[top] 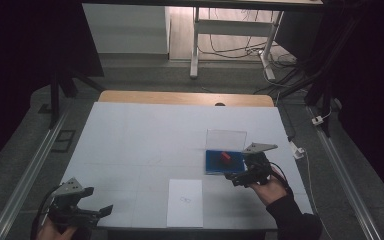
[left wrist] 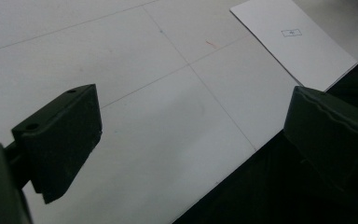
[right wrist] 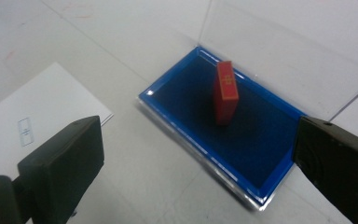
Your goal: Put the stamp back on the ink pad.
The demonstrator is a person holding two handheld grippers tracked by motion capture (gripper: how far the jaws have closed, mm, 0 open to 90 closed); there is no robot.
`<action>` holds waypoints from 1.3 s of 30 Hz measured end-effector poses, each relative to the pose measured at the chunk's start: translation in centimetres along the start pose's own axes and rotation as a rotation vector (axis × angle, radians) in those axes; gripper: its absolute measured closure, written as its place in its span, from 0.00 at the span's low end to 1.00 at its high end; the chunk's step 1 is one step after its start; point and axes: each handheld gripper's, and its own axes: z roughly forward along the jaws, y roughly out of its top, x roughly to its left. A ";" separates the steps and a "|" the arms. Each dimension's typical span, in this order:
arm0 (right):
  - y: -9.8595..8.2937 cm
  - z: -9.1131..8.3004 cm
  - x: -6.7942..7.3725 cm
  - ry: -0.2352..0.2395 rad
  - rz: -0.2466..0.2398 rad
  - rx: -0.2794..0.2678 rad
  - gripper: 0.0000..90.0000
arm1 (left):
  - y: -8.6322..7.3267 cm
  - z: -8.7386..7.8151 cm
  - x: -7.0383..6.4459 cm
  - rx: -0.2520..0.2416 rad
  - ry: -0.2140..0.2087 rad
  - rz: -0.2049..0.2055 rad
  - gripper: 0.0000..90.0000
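Right tool: jaws apart, empty, hovering at the near edge of the blue tray. Red block stood upright inside, just ahead between the jaws. Left tool: jaws apart, empty, well apart across the tabletop.

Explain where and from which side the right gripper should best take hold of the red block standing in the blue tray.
Grip the red block near its top, across its two broad faces. It stands upright on the blue tray, so its upper part rises clear of the low rim. Probably come from above on the open near side, since the clear lid stands up behind it. The right gripper is already open, facing it.
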 end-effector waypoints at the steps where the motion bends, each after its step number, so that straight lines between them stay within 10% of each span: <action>1: -0.1 -0.2 0.1 0.003 -0.003 -0.003 0.01 | 0.0 0.0 0.0 0.001 0.000 0.000 0.05; 39: -7.9 -8.7 0.8 -0.128 0.129 -0.082 0.00 | 0.1 0.1 0.1 0.004 0.000 -0.001 0.05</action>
